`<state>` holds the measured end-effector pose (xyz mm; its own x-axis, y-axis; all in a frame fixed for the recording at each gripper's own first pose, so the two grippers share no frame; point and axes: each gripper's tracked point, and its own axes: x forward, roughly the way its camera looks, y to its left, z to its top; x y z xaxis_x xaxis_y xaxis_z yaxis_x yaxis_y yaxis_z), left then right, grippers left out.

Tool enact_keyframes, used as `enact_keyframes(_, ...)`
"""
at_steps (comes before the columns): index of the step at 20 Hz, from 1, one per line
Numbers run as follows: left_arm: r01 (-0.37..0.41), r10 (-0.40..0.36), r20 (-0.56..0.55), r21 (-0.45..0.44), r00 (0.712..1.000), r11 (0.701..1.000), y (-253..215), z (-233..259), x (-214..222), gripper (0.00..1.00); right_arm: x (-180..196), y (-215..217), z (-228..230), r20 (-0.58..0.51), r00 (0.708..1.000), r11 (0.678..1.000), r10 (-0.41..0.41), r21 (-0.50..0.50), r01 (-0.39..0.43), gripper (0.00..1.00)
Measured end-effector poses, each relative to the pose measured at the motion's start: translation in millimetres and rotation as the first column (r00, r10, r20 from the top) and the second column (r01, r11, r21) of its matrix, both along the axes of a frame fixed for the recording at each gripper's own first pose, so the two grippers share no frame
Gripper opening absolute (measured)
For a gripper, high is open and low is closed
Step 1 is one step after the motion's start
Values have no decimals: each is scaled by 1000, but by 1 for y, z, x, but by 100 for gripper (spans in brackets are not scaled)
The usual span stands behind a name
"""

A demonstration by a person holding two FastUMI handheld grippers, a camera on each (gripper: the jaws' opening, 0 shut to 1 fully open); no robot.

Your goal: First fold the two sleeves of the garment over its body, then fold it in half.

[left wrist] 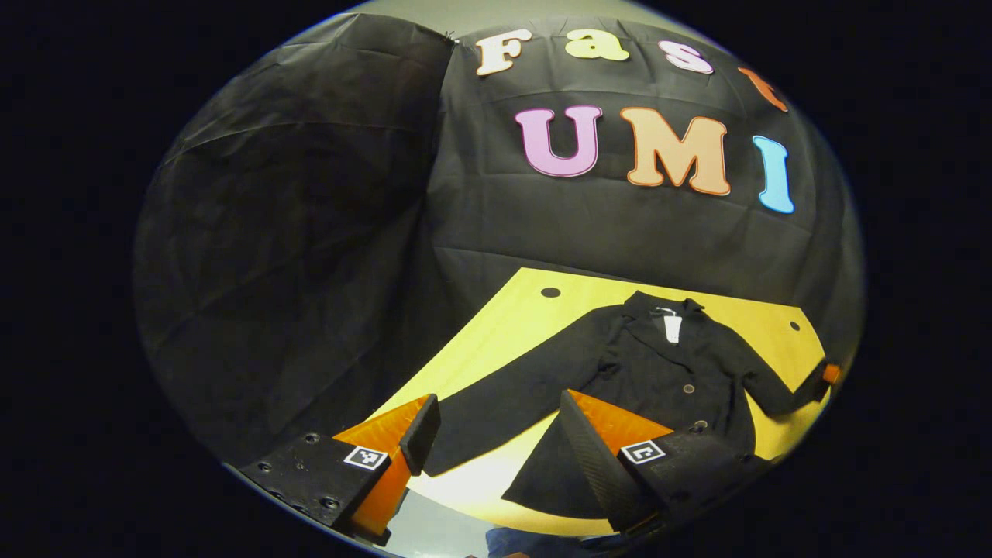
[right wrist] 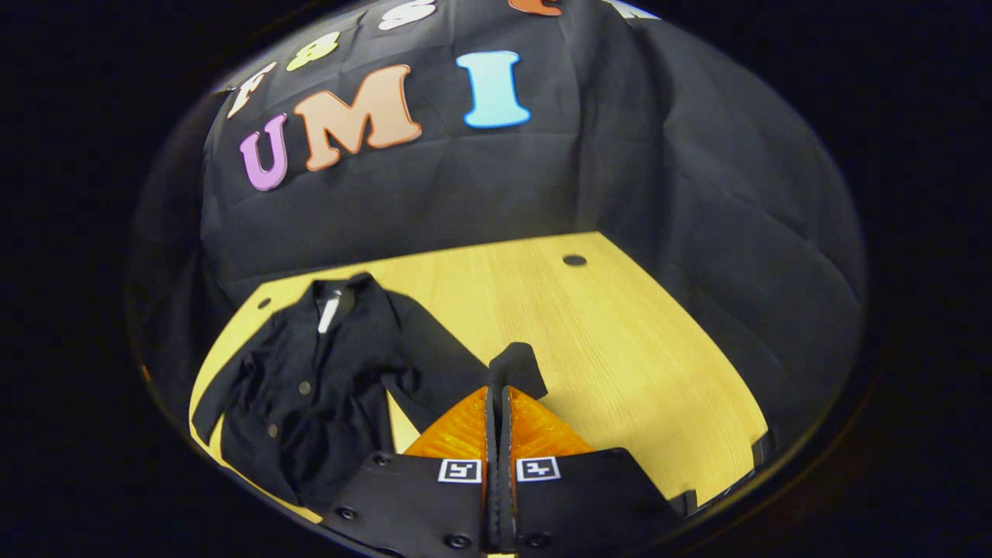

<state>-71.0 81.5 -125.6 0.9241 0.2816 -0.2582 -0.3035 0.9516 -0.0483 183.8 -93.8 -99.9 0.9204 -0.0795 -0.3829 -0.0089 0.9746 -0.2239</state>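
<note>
Yellow wooden tabletop (right wrist: 620,341) inside a black-cloth booth is carrying a black button-front jacket (right wrist: 310,380), lying face up and spread flat, collar toward the back wall.

Right gripper (right wrist: 500,395): jaws are pressed together with only a thin slit between them, and they are pinching the cuff of the jacket's black sleeve (right wrist: 515,364); the cuff end is sticking up just past the fingertips, and the sleeve is trailing from there back toward the jacket body. From the left gripper view, that same gripper (left wrist: 829,374) is sitting at the far end of the stretched-out sleeve.

Left gripper (left wrist: 496,422): jaws are standing wide open, holding nothing. The jacket's other black sleeve (left wrist: 496,403) is running across the gap between the fingers, and the cuff end is lying close to one finger; whether the fingers are touching the cloth, cannot tell.

Step in hand looks like the first sleeve fold, neither sleeve being over the body yet. To do it well: keeping the pinch firm on the cuff, lifting it just off the tabletop, carrying it across toward the button line, laying it flat without dragging the body or bunching the shoulder. Left gripper needs closing on its own cuff before the second sleeve.
</note>
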Motion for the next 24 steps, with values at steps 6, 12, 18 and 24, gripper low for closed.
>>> enact_keyframes(6,63,-63,-13,-27,998,998,26,-2,13,93,58,139,63,107,983,989,147,-48,-143,2)
enact_keyframes(12,87,-91,-73,-58,993,995,57,-18,17,94,95,268,82,158,948,961,276,-63,-269,2)
enact_keyframes(18,106,-114,-93,-94,989,990,80,-30,27,94,107,391,61,132,889,897,439,-121,-425,1)
enact_keyframes(24,122,-135,-128,-111,982,986,94,-47,29,95,108,469,-23,-15,834,824,552,-143,-548,2)
